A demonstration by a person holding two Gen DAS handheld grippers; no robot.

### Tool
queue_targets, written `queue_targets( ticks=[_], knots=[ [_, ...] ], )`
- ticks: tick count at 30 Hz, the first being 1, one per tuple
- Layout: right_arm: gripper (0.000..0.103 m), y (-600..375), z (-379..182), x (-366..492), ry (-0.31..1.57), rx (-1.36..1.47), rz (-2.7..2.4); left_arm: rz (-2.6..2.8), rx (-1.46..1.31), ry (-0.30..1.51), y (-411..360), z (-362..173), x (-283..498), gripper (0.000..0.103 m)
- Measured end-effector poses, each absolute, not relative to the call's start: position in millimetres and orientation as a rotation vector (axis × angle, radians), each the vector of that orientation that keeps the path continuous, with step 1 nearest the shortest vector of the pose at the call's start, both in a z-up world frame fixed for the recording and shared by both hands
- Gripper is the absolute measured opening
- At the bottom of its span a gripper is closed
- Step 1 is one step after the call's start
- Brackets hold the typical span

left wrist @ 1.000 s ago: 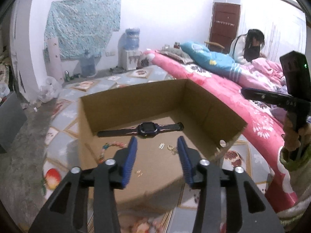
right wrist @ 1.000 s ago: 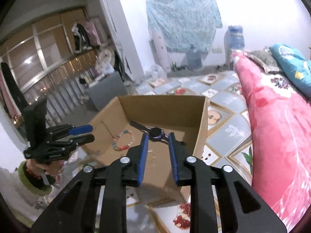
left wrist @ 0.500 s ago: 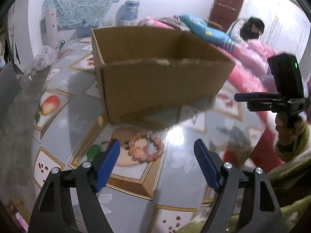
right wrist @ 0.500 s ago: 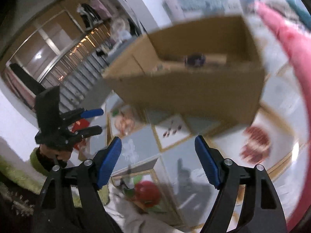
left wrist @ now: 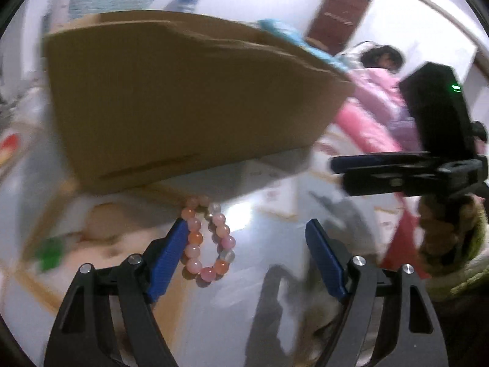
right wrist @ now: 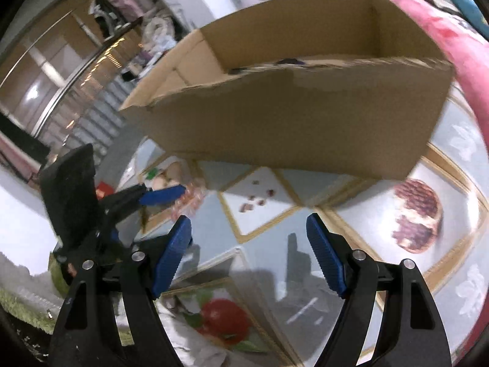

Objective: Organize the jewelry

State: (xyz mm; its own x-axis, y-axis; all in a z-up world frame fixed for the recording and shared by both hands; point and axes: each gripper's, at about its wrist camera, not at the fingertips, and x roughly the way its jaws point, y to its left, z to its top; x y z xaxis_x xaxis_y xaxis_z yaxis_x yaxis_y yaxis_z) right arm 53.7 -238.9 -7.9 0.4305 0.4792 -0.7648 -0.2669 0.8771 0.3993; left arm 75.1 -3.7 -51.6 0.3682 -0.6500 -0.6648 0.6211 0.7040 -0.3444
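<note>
The box (right wrist: 293,110) wall hides most of what lies inside; a dark thing (right wrist: 287,61) barely shows above its rim, too blurred to tell.

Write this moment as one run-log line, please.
left hand-held gripper: open, beside pink bead bracelet on floor | right hand-held gripper: open, empty | cardboard box: ahead

- The cardboard box (right wrist: 305,107) is plain brown.
- The bracelet (left wrist: 207,238) has pink, orange and pale translucent beads.
- Both the left gripper (left wrist: 247,260) and the right gripper (right wrist: 249,257) are black with ribbed blue pads (right wrist: 172,253).
- The floor mat (right wrist: 452,159) is pale grey-blue with gold-framed panels picturing red fruit.
- The bedspread (right wrist: 452,39) is pink-red.
</note>
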Motion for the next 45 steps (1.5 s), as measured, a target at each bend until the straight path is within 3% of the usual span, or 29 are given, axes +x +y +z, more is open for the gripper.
queue_targets(
  ticks=[8, 25, 32, 37, 45],
  knots=[
    [0.077, -270.6, -7.4, 45.0, 1.024, 0.238, 0.311, -0.993, -0.087, 0.878, -59.8, -53.4, 69.9, 0.077],
    [0.083, -269.5, -37.1, 59.6, 1.044, 0.052, -0.014, -0.583, 0.030, 0.892, 2.4, -49.5, 83.6, 0.086],
    [0.095, -262.0, -45.5, 56.7, 1.039, 0.024, -0.052, -0.499, 0.027, 0.891, 12.6, -50.1, 93.8, 0.090],
    [0.095, -265.8, -47.2, 56.9, 1.049, 0.031, -0.056, -0.462, 0.091, 0.900, -0.4, -51.9, 96.3, 0.097],
    [0.095, -269.0, -50.3, 71.7, 1.070, 0.033, -0.050, -0.415, 0.087, 0.912, -6.7, -52.4, 99.1, 0.097]
  ],
)
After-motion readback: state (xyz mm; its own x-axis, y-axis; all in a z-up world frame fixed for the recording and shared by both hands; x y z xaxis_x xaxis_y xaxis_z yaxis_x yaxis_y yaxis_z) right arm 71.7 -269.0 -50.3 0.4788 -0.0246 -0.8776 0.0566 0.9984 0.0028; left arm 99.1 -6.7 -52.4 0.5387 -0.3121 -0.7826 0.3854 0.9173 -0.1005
